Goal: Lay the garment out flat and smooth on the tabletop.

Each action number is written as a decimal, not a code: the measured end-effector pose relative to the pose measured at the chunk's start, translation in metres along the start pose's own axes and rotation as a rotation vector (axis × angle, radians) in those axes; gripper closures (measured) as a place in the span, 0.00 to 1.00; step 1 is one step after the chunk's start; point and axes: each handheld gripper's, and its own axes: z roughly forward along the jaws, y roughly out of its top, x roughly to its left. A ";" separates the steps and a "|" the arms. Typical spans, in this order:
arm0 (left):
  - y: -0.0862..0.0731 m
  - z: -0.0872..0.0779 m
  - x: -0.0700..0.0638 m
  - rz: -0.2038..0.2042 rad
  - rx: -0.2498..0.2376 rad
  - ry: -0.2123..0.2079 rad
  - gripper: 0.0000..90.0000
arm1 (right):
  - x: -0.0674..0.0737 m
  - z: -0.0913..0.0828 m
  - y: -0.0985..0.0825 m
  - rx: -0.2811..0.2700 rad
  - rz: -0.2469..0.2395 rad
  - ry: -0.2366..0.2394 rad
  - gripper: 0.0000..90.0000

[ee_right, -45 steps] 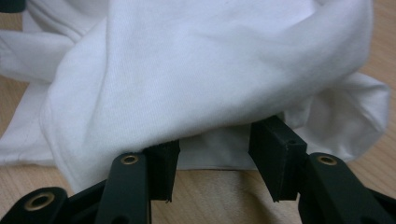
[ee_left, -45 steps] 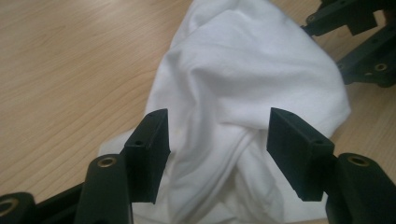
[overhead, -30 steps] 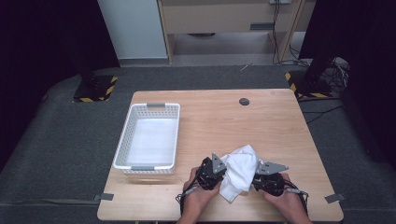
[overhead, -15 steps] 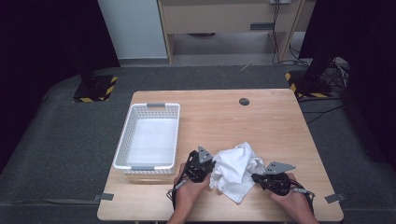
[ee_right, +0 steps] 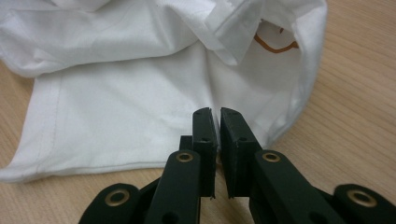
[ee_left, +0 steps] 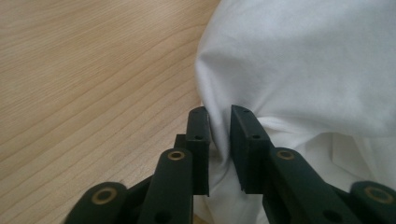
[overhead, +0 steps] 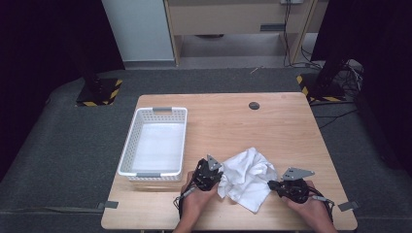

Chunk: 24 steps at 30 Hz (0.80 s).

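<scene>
Wooden table (overhead: 291, 126) near edge holds the white cloth (overhead: 247, 177) at six o'clock, the left gripper (overhead: 214, 174) just easing on one fold, the right gripper (overhead: 273, 185) pinching another; spread slowly, basket (overhead: 154, 144) at ten o'clock.

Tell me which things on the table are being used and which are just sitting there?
Being used:
- white cloth, crumpled on the table
- left gripper, jaws around a fold of the cloth
- right gripper, jaws pinching the cloth's edge

Just sitting there:
- white basket, beside the cloth, apart from it
- small dark disc at the far edge
</scene>
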 end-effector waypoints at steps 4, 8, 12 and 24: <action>0.001 -0.004 -0.003 0.004 -0.006 0.009 0.75 | -0.002 -0.001 -0.001 0.001 -0.001 -0.018 0.92; 0.007 -0.013 -0.010 0.017 -0.039 0.024 0.62 | -0.004 -0.005 -0.003 -0.010 0.007 -0.045 0.84; 0.016 -0.025 -0.018 0.036 -0.083 0.016 0.57 | -0.004 -0.011 -0.004 -0.040 0.013 -0.059 0.79; 0.038 -0.037 -0.056 0.098 -0.152 -0.077 0.49 | 0.004 -0.010 0.000 -0.065 0.009 -0.062 0.62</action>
